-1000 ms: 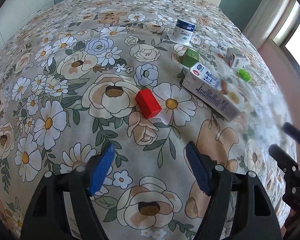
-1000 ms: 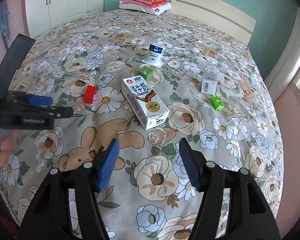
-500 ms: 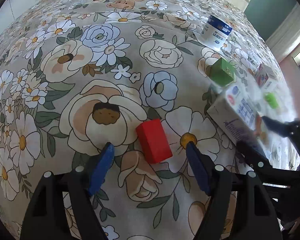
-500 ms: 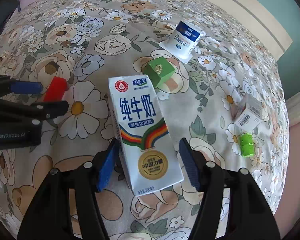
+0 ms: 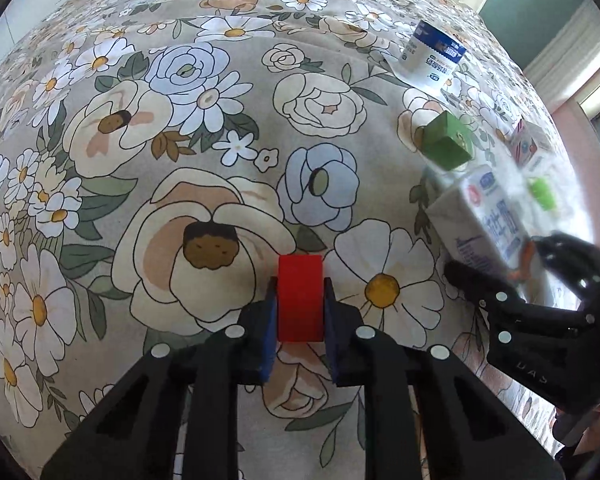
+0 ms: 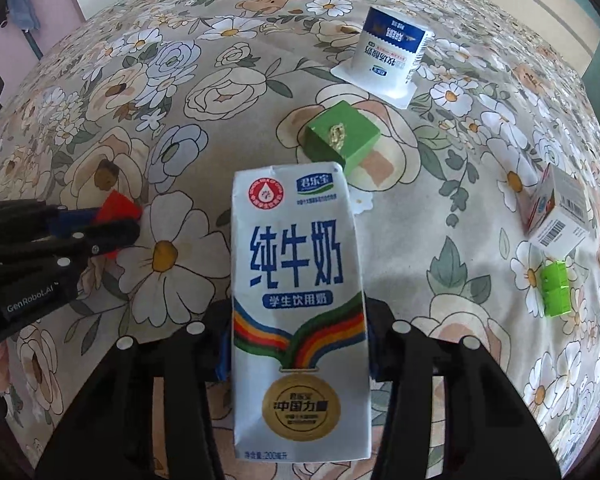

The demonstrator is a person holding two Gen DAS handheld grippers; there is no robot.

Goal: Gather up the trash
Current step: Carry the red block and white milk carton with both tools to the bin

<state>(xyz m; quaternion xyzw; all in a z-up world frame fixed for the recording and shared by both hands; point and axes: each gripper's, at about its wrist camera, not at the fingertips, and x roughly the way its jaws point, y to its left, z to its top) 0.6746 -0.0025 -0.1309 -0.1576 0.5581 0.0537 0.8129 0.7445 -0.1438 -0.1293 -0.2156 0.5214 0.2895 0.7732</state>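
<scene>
Grasp step — left gripper (image 5: 300, 316) clamping the red block (image 5: 300, 296); right gripper (image 6: 296, 348) jaws closing against the milk carton (image 6: 298, 264) — both needing lifting off the bed (image 5: 140, 120).

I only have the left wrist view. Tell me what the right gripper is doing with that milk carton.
Observer: The right gripper is closing its jaws, with the milk carton between its pads.
Operator: Describe the small box right of it.
Observer: The small box shows barcode labels on its side.
Operator: Check the green block.
Observer: The green block has a gold mark on its upper face.
</scene>
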